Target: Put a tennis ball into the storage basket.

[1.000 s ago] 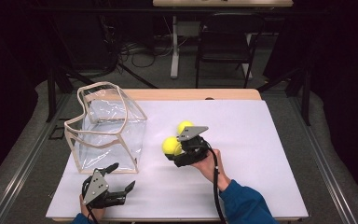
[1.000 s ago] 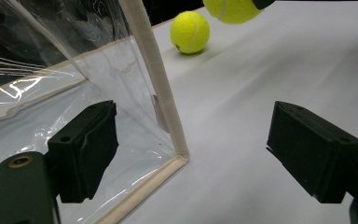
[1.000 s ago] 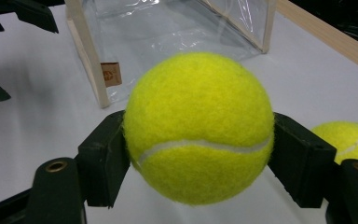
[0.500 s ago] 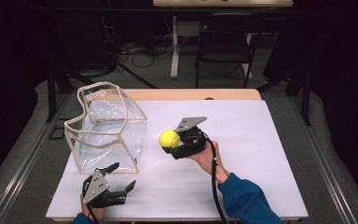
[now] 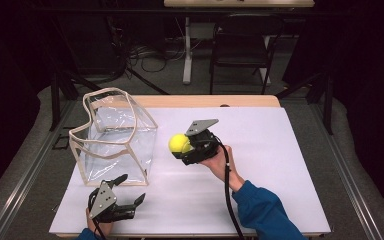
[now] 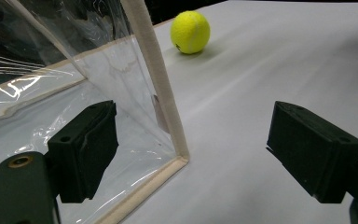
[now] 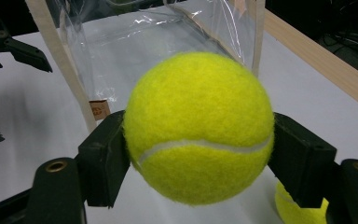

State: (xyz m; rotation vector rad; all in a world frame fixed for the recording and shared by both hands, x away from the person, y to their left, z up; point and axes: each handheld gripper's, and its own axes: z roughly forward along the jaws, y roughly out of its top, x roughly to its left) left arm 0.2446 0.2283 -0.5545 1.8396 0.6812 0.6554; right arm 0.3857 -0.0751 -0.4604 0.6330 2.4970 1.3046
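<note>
Right gripper [image 5: 184,146] clamps a tennis ball [image 5: 178,143] above mid-desk — bound, seemingly, for the clear bag [image 5: 114,135] — while the left gripper [image 5: 128,189] gapes empty near the front edge.

The tennis ball [image 7: 198,128] is bright yellow with a pale white seam. The clear bag [image 5: 114,135] has beige edging. Both claws are black, the counter [image 5: 280,150] white with a light wood edge, the sleeve [image 5: 267,212] blue.

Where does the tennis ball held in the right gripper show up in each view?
High view: held tennis ball at centre, right of the clear bag.
Left gripper view: cannot tell; the ball lying on the table may be another.
Right gripper view: centre, clamped between the jaws.
Shared landmark: the clear bag.
</note>
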